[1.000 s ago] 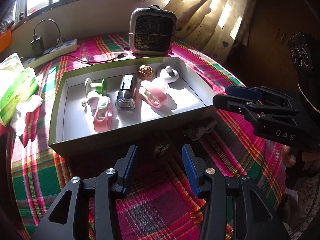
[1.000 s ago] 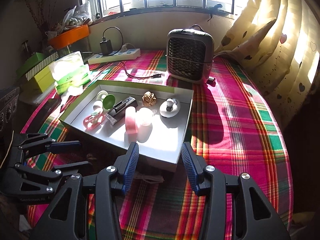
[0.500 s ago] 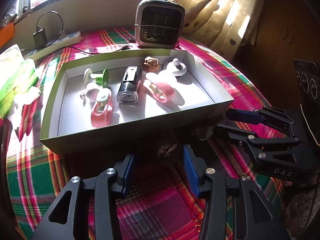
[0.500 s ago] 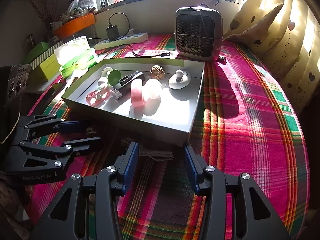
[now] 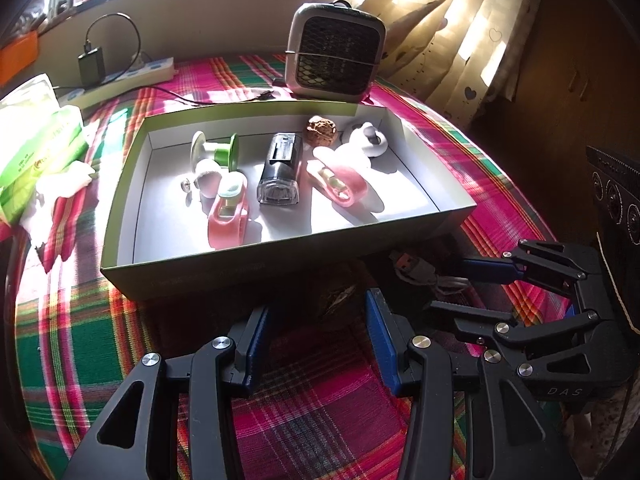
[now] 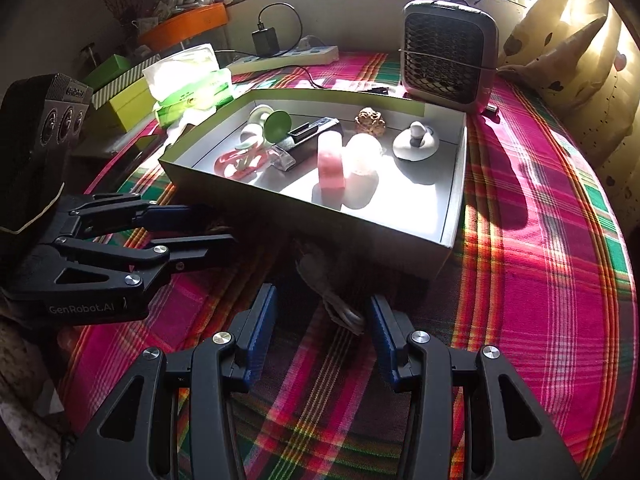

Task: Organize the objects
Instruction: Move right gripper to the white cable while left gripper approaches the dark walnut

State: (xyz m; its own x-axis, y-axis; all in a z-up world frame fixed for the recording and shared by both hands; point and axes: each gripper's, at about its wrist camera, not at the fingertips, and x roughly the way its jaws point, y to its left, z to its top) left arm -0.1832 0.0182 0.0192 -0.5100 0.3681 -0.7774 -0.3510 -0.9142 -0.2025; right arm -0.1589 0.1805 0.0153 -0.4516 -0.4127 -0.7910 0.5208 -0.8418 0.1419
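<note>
**A:** What's in the box (image 5: 280, 264) right now?

**B:** From my left camera I see a shallow open box with a green rim on the plaid bench (image 5: 320, 400). Inside it: a green-and-white spool (image 5: 218, 152) at the back left, a small white ball (image 5: 208, 178) just in front of it, a pink clip (image 5: 228, 216), a black device with a clear end (image 5: 280, 172) in the middle, a second pink piece (image 5: 340, 180), a brown walnut-like lump (image 5: 322, 130) and a white disc with a knob (image 5: 366, 140) at the back right.

**A:** And your tools?

**B:** My left tool (image 5: 316, 332) stands partly open with nothing gripped; a small dark object (image 5: 336, 300) lies on the cloth just ahead of it, in the box's shadow. My right tool (image 6: 320, 328) is also partly open and empty, with a coiled cable (image 6: 340, 304) lying between its fingers, against the box's near wall.

**A:** Anything outside the box?

**B:** A small heater (image 6: 448, 56) behind it, a tissue pack (image 6: 188, 80) and a power strip (image 6: 284, 58).
</note>
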